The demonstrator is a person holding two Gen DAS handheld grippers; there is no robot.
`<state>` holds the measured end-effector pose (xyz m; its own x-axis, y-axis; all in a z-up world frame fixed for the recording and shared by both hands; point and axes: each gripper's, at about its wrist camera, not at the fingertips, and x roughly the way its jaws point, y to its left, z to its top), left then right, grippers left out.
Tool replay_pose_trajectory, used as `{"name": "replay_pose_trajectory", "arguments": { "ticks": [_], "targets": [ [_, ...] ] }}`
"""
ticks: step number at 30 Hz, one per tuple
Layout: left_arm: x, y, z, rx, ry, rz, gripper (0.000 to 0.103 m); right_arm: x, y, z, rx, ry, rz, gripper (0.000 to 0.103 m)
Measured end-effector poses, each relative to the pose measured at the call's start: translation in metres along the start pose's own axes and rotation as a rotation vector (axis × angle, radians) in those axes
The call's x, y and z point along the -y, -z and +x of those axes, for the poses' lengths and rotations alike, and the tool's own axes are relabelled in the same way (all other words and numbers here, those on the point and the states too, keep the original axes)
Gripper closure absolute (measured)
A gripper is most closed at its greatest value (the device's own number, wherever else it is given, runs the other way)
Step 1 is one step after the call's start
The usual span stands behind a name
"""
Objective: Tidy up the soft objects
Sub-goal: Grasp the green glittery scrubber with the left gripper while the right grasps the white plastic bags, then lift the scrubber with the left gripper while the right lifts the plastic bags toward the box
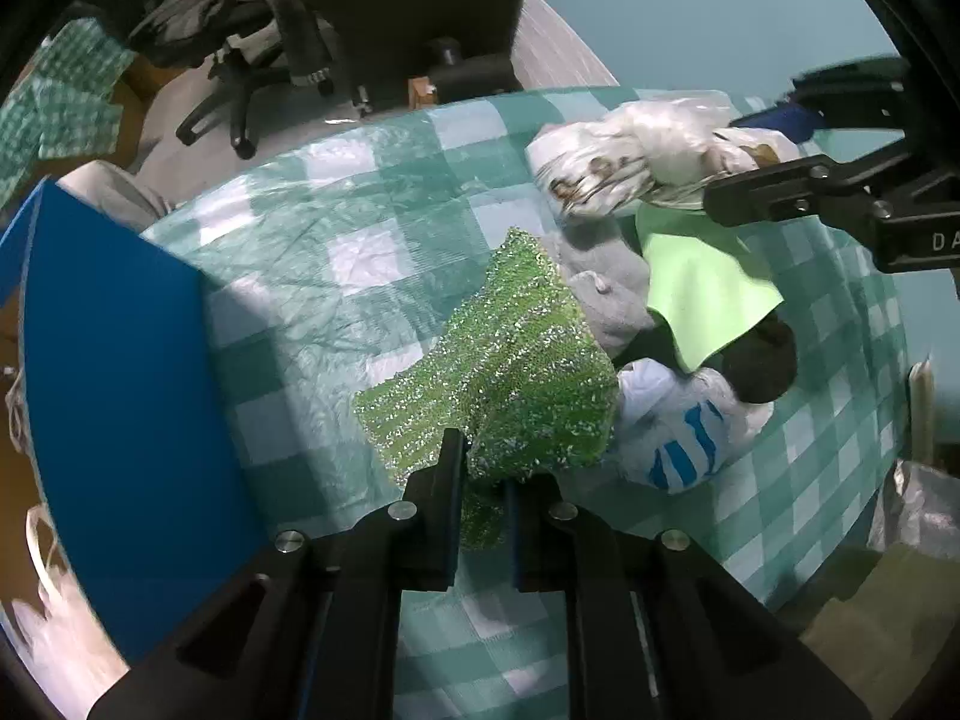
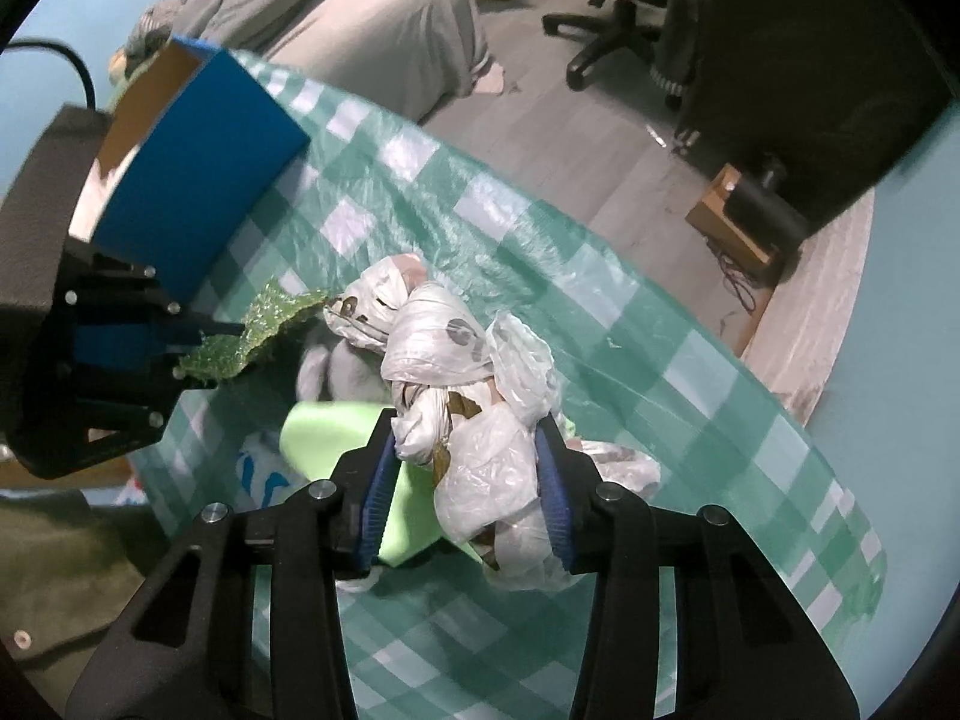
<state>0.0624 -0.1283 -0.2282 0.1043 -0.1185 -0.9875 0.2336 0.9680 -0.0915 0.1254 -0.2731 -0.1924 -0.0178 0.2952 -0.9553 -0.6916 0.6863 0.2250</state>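
The left gripper (image 1: 483, 480) is clenched on the near edge of a glittery green scrubbing cloth (image 1: 510, 372), which hangs over the checked tablecloth (image 1: 312, 276) just beside a grey soft toy (image 1: 606, 294). The right gripper (image 2: 468, 468) is clamped around a knotted bundle of white plastic bags (image 2: 480, 420), held above a light green cloth (image 2: 408, 510) and a blue-and-white bag (image 1: 678, 426). Farther off, a blue box (image 2: 198, 168) stands at the table's edge, with an office chair (image 2: 624, 6) on the floor beyond.
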Motion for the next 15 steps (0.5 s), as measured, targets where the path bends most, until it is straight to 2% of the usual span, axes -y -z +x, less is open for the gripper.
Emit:
{"name": "replay_pose_trajectory", "arguments": {
  "ticks": [8,15],
  "targets": [
    [-0.006,0.011,-0.019,0.043,0.004,-0.042,0.092,-0.007,0.017,-0.025,0.072,-0.019,0.046,0.061],
    [-0.009,0.015,-0.043,0.086,0.015,-0.051,0.093,-0.019,0.030,-0.041,0.101,-0.015,0.068,0.061]
  ]
}}
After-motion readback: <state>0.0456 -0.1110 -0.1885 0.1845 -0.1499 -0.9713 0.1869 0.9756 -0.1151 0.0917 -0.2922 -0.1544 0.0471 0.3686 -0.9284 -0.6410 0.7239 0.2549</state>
